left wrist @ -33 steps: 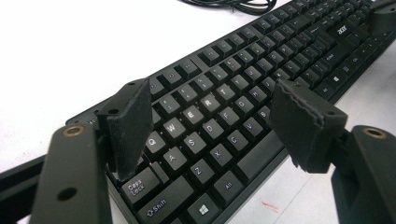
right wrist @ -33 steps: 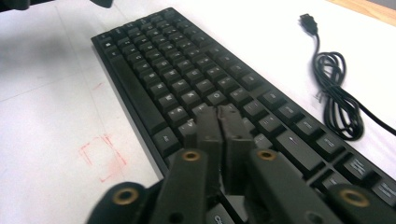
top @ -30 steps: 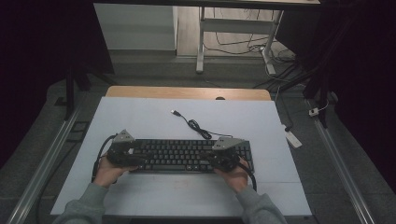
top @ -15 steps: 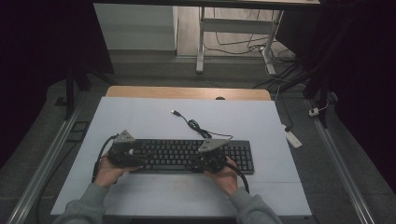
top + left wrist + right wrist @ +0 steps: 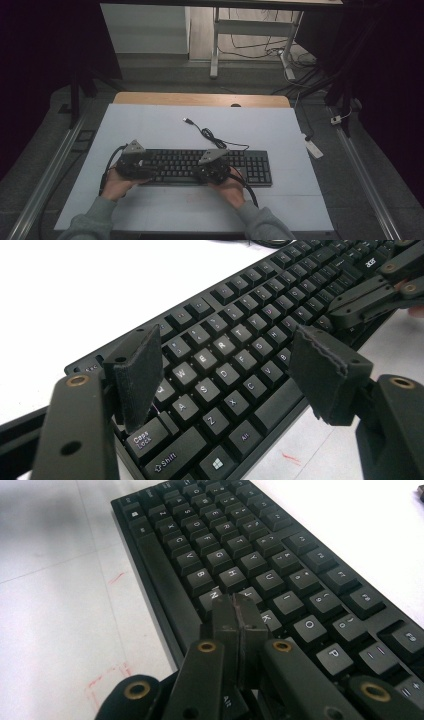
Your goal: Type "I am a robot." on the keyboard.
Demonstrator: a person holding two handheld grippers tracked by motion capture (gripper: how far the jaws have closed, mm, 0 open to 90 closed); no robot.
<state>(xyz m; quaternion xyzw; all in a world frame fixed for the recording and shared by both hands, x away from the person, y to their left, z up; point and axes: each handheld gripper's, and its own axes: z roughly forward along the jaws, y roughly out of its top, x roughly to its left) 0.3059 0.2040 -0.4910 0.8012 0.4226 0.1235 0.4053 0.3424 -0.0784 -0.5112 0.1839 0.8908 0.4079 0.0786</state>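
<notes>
On the white table (image 5: 150, 125) the black keyboard (image 5: 255, 167) lies flat near the person's edge, same spot as before. Right gripper (image 5: 212, 167) has slid leftward from the keyboard's right end to its middle; jaws pressed together, nothing between, tips over the N/M/J keys (image 5: 220, 580). Left gripper (image 5: 134, 162) hasn't moved, jaws spread wide, empty, over the left end by Caps Lock (image 5: 142, 439).
</notes>
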